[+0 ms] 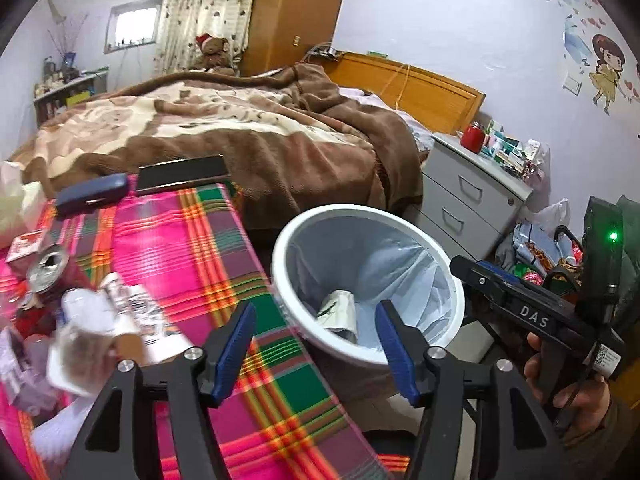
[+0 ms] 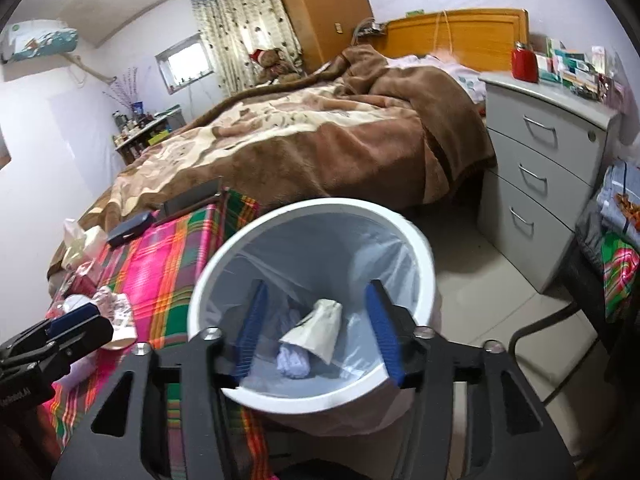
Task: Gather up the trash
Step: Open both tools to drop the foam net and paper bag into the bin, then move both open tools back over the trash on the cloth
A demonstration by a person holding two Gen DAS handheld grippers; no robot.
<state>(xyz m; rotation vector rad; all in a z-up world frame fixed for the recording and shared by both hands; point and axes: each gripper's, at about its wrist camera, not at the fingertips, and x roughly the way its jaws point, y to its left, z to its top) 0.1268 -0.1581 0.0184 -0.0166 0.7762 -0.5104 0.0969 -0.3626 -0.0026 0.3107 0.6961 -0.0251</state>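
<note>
Left gripper: spread, empty, over tabletop edge
Right gripper: spread, empty, above bin
Clutter: can, wrappers beside bin

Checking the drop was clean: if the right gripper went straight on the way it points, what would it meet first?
Probably the crumpled paper lying in the white bin: the right gripper is open and empty, aimed into its mouth.

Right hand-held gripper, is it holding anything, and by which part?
Nothing. The right hand-held gripper is open over the bin; a paper scrap lies loose inside.
</note>
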